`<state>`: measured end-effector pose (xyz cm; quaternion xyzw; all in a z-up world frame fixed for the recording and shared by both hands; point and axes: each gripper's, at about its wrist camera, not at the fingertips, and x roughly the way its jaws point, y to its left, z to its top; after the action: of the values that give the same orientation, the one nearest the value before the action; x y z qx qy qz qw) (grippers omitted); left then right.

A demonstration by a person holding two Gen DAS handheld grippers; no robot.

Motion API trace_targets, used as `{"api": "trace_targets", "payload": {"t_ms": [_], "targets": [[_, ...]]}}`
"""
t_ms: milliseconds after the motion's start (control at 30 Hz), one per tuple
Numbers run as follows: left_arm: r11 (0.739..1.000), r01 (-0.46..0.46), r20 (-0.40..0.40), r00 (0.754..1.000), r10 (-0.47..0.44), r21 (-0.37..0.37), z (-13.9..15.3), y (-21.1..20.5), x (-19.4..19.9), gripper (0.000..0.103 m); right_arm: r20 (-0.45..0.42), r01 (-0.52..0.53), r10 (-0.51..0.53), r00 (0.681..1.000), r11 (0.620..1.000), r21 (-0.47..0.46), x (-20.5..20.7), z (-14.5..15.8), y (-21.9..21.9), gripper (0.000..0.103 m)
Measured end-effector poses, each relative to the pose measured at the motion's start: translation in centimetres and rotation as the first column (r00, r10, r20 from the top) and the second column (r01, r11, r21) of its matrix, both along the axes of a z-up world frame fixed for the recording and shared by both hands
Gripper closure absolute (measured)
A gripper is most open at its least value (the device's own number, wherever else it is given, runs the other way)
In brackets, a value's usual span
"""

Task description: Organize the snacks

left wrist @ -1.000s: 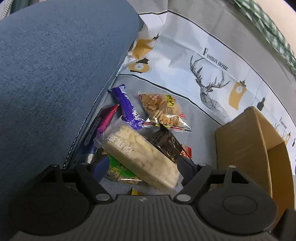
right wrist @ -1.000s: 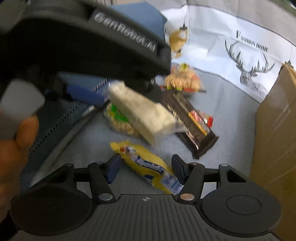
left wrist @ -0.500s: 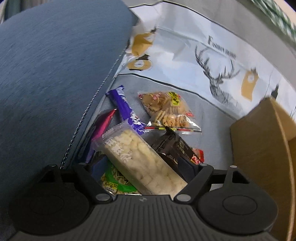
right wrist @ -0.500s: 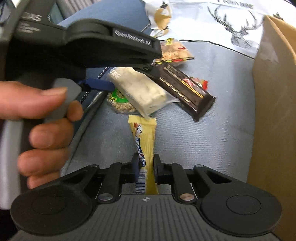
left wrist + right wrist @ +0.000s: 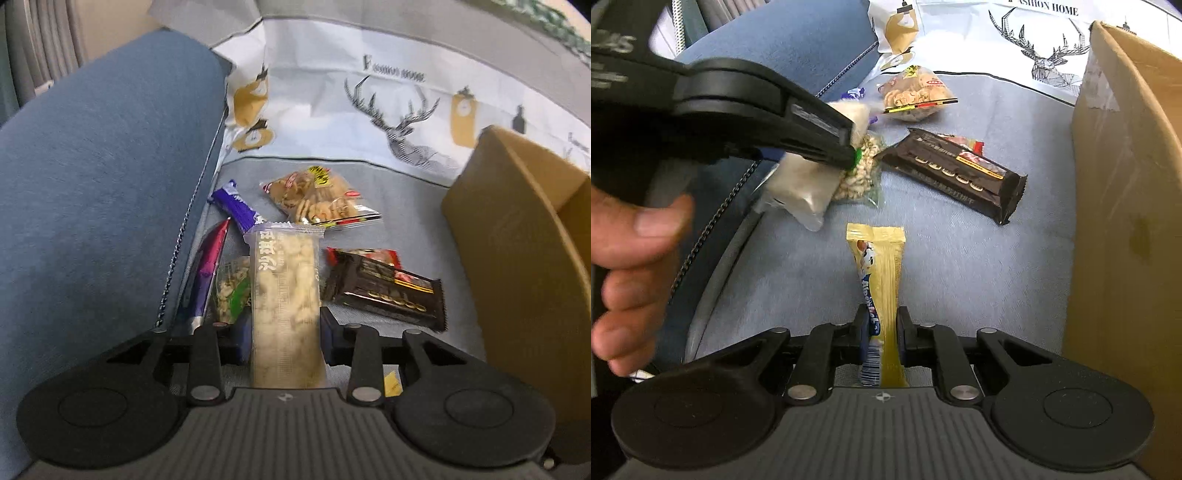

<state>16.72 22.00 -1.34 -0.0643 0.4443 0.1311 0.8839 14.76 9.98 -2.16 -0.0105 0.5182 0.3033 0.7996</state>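
Note:
A pale puffed-rice bar (image 5: 284, 280) in a clear wrapper stands lengthwise between the fingers of my left gripper (image 5: 284, 325). The jaws are closing, and the pads press on its sides. In the right wrist view the same bar (image 5: 809, 184) hangs tilted from the left gripper (image 5: 849, 147), held above the other snacks. My right gripper (image 5: 882, 325) is shut on a yellow wrapped bar (image 5: 881, 266), which points away over the blue-grey cloth. A person's hand (image 5: 628, 266) holds the left gripper's handle.
On the cloth lie a dark chocolate pack (image 5: 384, 291), a cracker bag (image 5: 317, 195), a purple bar (image 5: 238, 208), a magenta packet (image 5: 207, 269) and a green peanut bag (image 5: 231, 291). An open cardboard box (image 5: 517, 236) stands at the right. At the left is a blue cushion (image 5: 92, 166).
The left jaws have closed in on the pale bar, which now lies straight between them and is raised. The right jaws shut on the yellow bar and have turned it straight ahead.

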Motion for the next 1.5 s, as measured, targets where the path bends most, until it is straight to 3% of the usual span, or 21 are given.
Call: {"api": "trace_targets", "payload": {"t_ms": [233, 367, 567, 867, 1333, 1500], "targets": [[0.991, 0.083, -0.005, 0.996, -0.084, -0.106, 0.5, -0.6, -2.7, 0.063, 0.021, 0.021, -0.021, 1.0, 1.0, -0.02, -2.6, 0.7, -1.4, 0.089], [0.981, 0.137, -0.049, 0.988, -0.145, -0.14, -0.1, -1.5, -3.2, 0.063, 0.033, 0.012, -0.011, 0.999, 0.999, -0.034, -3.6, 0.9, -1.7, 0.089], [0.981, 0.149, -0.155, 0.974, -0.168, -0.127, -2.2, -1.7, -3.0, 0.062, 0.035, -0.002, 0.003, 0.999, 0.999, -0.037, -3.9, 0.7, -1.9, 0.088], [0.982, 0.139, -0.183, 0.97, -0.161, -0.13, -3.0, -1.1, -2.4, 0.054, 0.039, 0.01, -0.008, 0.999, 0.999, -0.035, -3.1, 0.4, -1.6, 0.088], [0.981, 0.15, -0.195, 0.966, -0.171, -0.119, -3.3, -1.4, -2.3, 0.054, 0.053, 0.022, -0.019, 0.998, 0.998, -0.059, -2.6, -0.6, -1.2, 0.084], [0.983, 0.144, -0.185, 0.969, -0.164, -0.116, -3.1, -1.3, -2.4, 0.059, 0.085, 0.035, -0.031, 0.996, 0.999, -0.036, -2.8, 0.0, -1.6, 0.091]]}}
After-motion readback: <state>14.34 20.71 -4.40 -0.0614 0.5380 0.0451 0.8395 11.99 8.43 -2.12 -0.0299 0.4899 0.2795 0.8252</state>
